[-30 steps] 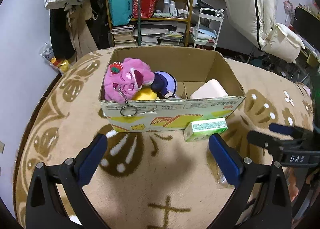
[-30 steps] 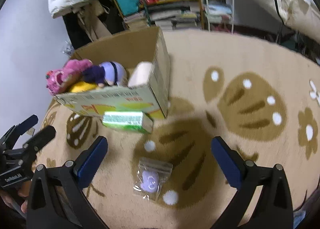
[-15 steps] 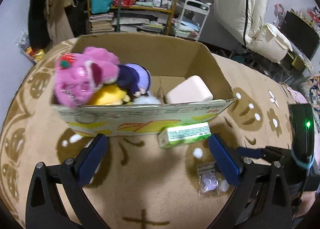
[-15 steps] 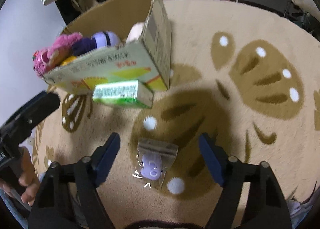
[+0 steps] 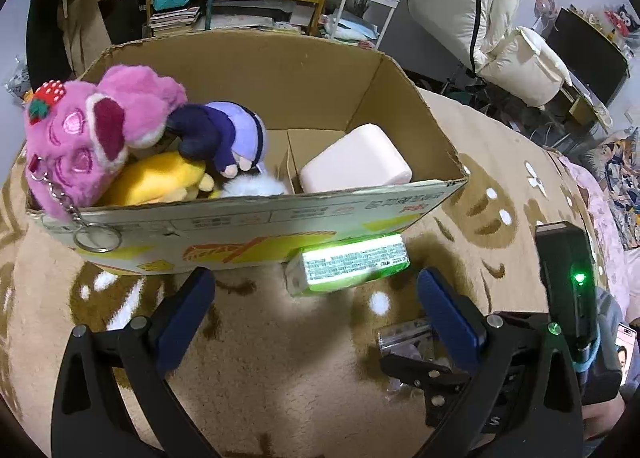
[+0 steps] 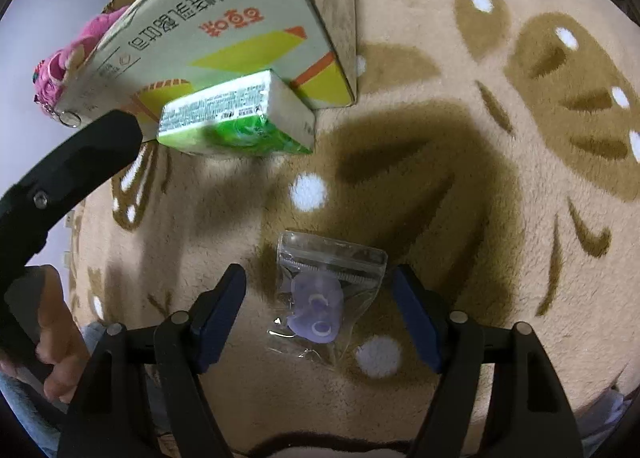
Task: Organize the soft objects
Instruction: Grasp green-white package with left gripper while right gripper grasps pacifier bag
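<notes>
At the bottom of the right wrist view, the right gripper [image 6: 320, 310] straddles a small clear zip bag holding a soft lilac toy [image 6: 320, 298], which lies flat on the beige plush rug with brown leaf shapes [image 6: 480, 217]. Its blue-padded jaws are closing with the bag between them, though the pads have not yet met the plastic; it is a pick-up in progress, I judge.

Higher in that frame, a green and white carton-shaped pack [image 6: 236, 117] rests on the rug against the printed front of an open cardboard box [image 6: 224, 29] (probably next in line for sorting).

In the left wrist view the left gripper [image 5: 312, 310] hangs with jaws spread wide and empty, just short of that pack. Beyond it, the box already holds a pink plush with a strawberry [image 5: 88, 137], a purple plush [image 5: 224, 133], a yellow plush [image 5: 156, 181] and a pale pink cushion-like block [image 5: 356, 161], so the bagged toy likely belongs there too.
</notes>
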Tool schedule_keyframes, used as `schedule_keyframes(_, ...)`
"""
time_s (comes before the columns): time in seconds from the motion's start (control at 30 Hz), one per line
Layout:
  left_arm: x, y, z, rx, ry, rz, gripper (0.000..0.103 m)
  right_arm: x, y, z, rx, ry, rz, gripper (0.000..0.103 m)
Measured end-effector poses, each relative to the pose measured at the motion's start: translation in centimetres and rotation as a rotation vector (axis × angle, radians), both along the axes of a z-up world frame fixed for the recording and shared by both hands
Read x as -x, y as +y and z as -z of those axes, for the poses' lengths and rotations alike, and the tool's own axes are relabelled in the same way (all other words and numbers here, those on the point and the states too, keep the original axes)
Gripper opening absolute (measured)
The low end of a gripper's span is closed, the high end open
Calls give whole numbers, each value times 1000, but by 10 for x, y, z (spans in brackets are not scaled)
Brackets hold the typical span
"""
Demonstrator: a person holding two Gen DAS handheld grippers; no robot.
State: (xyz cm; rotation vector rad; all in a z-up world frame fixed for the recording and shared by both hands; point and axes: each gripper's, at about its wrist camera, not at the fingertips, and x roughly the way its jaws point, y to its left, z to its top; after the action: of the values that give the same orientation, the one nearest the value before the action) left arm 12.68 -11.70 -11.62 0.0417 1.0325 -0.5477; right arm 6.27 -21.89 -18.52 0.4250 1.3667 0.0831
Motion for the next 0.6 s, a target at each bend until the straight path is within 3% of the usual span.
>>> schedule_keyframes(0.1, 1, -3, 3, 0, 2, 18, 100, 1, 2, 3, 3, 9, 4, 59)
schedule_keyframes(0.17, 1, -8, 6, -8, 6, 27, 100, 1, 3, 5, 6, 20, 0, 42)
schedule_keyframes(0.27, 0, -13, 10, -14, 15, 35, 100, 2, 1, 3, -4, 11, 5, 32)
schedule_keyframes(0.3, 0, -14, 11, -13, 17, 38, 100, 3, 1, 2, -16, 1, 7, 19)
schedule_keyframes(0.47, -2, -23, 14, -6, 31, 61, 100, 7, -2, -14, -22, -68, 8, 9)
schedule_keyframes(0.6, -3, -30, 15, -2, 35, 74, 100, 10, -1, -27, 18, -112, 13, 7)
